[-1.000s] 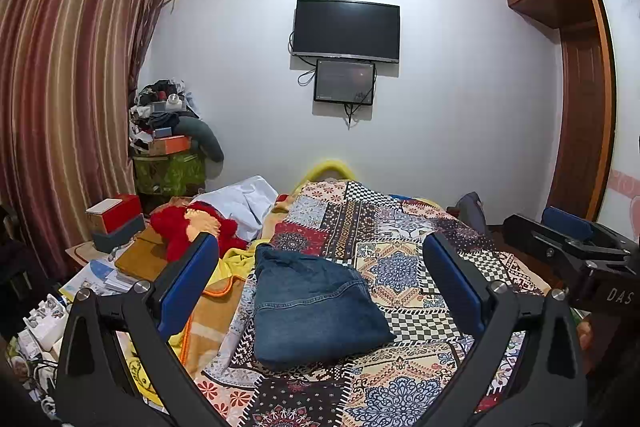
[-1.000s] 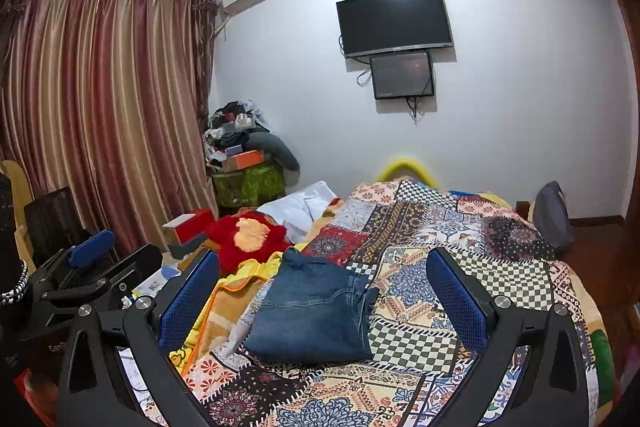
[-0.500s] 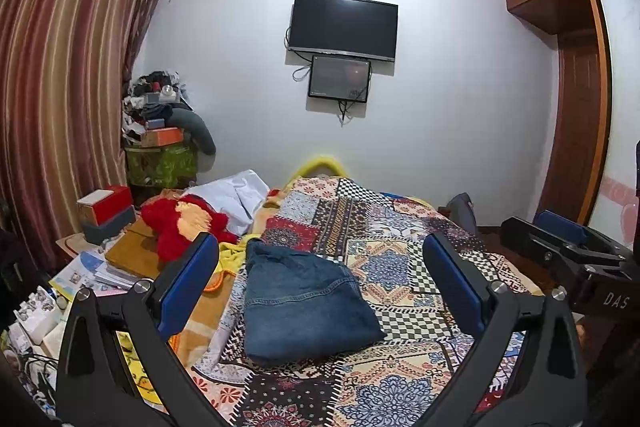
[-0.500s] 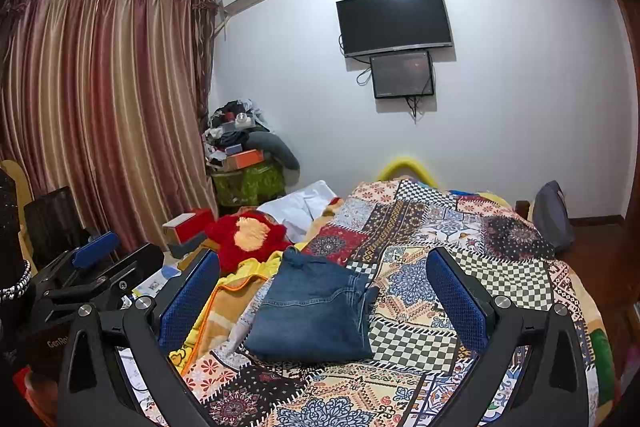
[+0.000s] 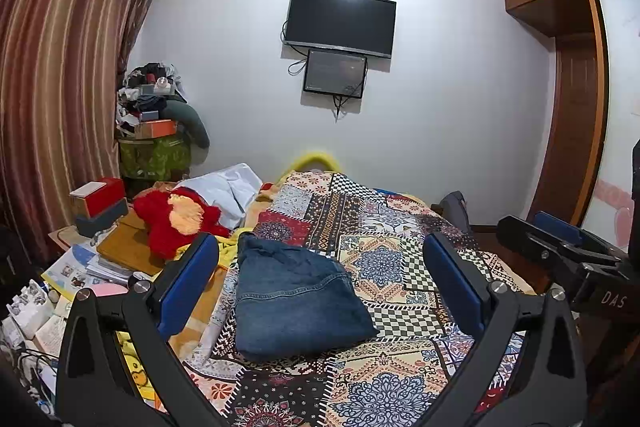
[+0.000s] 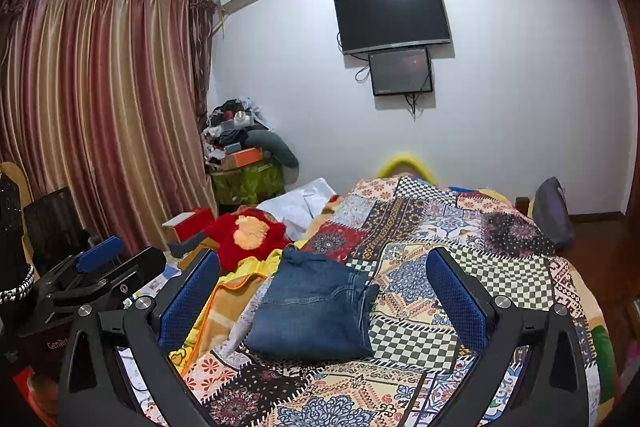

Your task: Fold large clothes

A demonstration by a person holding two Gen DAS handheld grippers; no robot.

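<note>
Right now we are looking at the folded blue jeans [image 5: 294,301] lying in a compact bundle on the patchwork bedspread [image 5: 384,259], toward the bed's left side, with the stitched hem showing across the top layer. We are holding the left gripper [image 5: 320,283] above the near end of the bed, its blue-padded fingers [image 5: 188,283] spread wide apart and gripping nothing, the jeans showing between them but well beyond the tips. We are keeping the right gripper [image 6: 322,293] in the same attitude, its fingers [image 6: 456,301] wide open and empty, with the jeans [image 6: 316,307] framed between them further along the bed. Each gripper is showing at the edge of the other's view, the two standing side by side and apart. Just left of the jeans a yellow and orange blanket [image 6: 236,291] is bunching at the bed's edge, and beyond it a red plush toy [image 5: 176,221] is resting against a white pillow [image 5: 226,189]. Books and boxes are piling up on a low table [image 5: 120,247] beside the bed, striped curtains [image 6: 100,115] are hanging on the left, and a dark television [image 5: 340,23] is hanging on the far wall above a smaller screen [image 5: 335,73].
</note>
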